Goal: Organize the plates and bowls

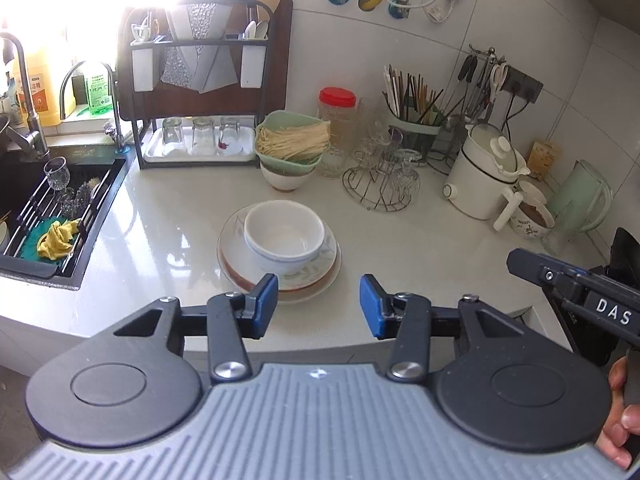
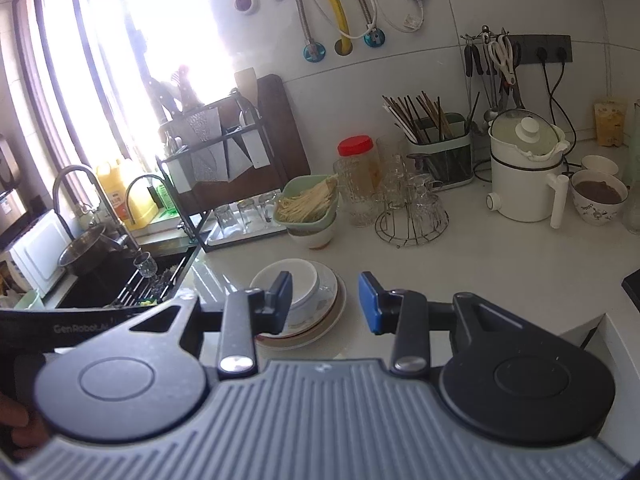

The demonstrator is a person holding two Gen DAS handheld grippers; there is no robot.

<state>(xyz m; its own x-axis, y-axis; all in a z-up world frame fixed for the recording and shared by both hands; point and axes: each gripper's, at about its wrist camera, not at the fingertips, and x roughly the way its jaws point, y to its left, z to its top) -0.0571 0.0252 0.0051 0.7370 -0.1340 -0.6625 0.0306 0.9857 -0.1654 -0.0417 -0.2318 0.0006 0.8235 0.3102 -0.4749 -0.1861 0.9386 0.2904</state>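
A white bowl (image 1: 285, 236) sits nested on a stack of plates (image 1: 236, 256) in the middle of the white counter (image 1: 420, 248). My left gripper (image 1: 318, 306) is open and empty, just in front of the stack's near edge. My right gripper (image 2: 325, 304) is open and empty, above the stack's right side; the bowl (image 2: 306, 284) and plates (image 2: 328, 316) show between and behind its fingers. The right gripper's body also shows at the right edge of the left wrist view (image 1: 576, 292).
A green dish of noodles (image 1: 292, 142) sits on a bowl behind the stack. A wire rack of glasses (image 1: 380, 184), a red-lidded jar (image 1: 337, 116), a white cooker (image 1: 486, 172) and a chopstick holder (image 1: 416, 124) stand behind. A dish rack (image 1: 200, 100) and sink (image 1: 52, 208) lie left.
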